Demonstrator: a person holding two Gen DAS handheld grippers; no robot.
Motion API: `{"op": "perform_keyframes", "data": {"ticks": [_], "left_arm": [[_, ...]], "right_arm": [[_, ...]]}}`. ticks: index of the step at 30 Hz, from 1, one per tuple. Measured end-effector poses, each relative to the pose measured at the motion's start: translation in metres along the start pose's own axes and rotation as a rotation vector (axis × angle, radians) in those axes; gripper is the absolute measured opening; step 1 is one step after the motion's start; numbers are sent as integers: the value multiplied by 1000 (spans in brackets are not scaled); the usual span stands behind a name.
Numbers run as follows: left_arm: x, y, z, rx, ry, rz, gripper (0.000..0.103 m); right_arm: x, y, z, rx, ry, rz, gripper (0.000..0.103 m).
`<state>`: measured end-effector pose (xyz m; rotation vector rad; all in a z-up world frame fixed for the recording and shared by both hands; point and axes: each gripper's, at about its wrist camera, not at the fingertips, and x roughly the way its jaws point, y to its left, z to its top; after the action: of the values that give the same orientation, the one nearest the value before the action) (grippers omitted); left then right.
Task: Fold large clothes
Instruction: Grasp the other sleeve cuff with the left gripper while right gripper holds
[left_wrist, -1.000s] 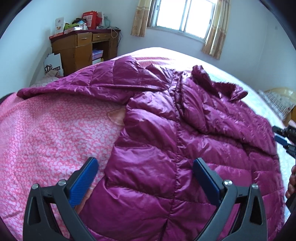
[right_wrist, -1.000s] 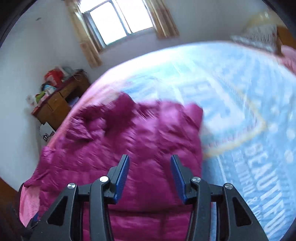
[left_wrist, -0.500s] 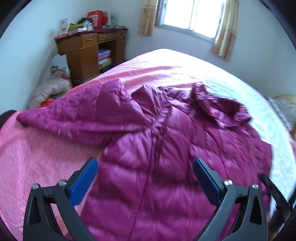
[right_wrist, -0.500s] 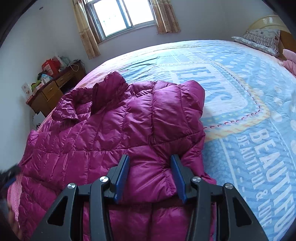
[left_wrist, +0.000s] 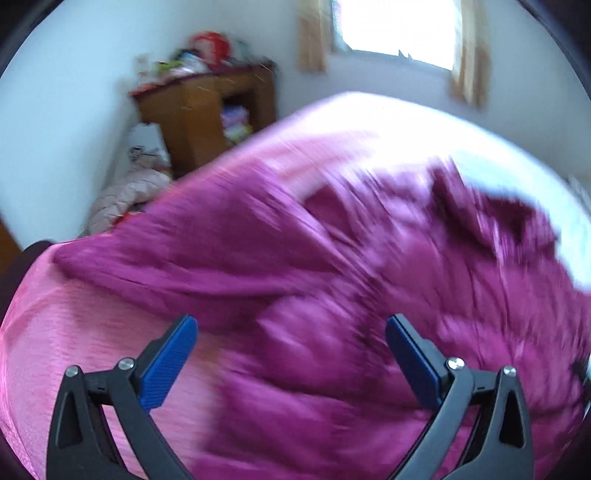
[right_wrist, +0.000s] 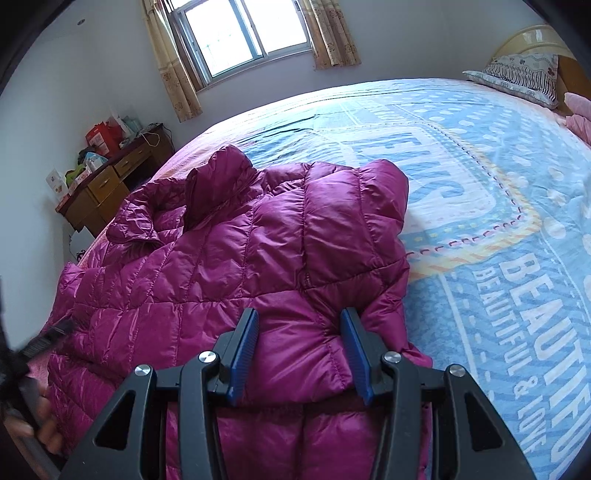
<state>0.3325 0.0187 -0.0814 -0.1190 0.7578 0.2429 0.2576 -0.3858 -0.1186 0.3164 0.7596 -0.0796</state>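
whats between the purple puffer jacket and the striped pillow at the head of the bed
Only bare blue printed bedspread lies between the purple quilted puffer jacket and the striped pillow. The right wrist view shows it.

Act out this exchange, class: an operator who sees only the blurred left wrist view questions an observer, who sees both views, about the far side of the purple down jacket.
Operator: My picture is smeared. Is the sleeve on the right side folded in?
Observer: Yes. In the right wrist view that sleeve lies folded across the body of the down jacket.
Operator: Where are the right tongs?
Observer: The right tongs straddle a bunch of jacket fabric by the sleeve's end. I cannot tell whether they are pinching it.
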Motion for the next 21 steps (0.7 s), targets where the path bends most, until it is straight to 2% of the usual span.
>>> {"op": "perform_keyframes", "data": {"ticks": [2, 5, 7, 10, 13, 16, 18, 19, 21], "left_arm": [[-8, 41, 13, -103, -43, 16, 103], [-10, 120, 35, -316, -70, 96, 103], [-4, 158, 40, -421, -61, 156, 103], [20, 215, 45, -573, 8, 243, 101], [46, 234, 45, -629, 90, 252, 87], [72, 243, 42, -660, 169, 244, 78], [73, 239, 42, -639, 144, 279, 75], [76, 239, 44, -633, 139, 274, 72], [79, 232, 46, -594, 130, 281, 57]], "right_arm": [[0, 1, 0, 0, 0, -1, 48], [0, 1, 0, -2, 0, -3, 48], [0, 0, 0, -4, 0, -6, 48], [0, 1, 0, -7, 1, -11, 48], [0, 1, 0, -10, 2, -15, 48], [0, 1, 0, -10, 2, -17, 48], [1, 2, 0, -13, 3, -22, 48], [1, 3, 0, -15, 3, -25, 48], [1, 3, 1, -17, 4, -27, 48]]}}
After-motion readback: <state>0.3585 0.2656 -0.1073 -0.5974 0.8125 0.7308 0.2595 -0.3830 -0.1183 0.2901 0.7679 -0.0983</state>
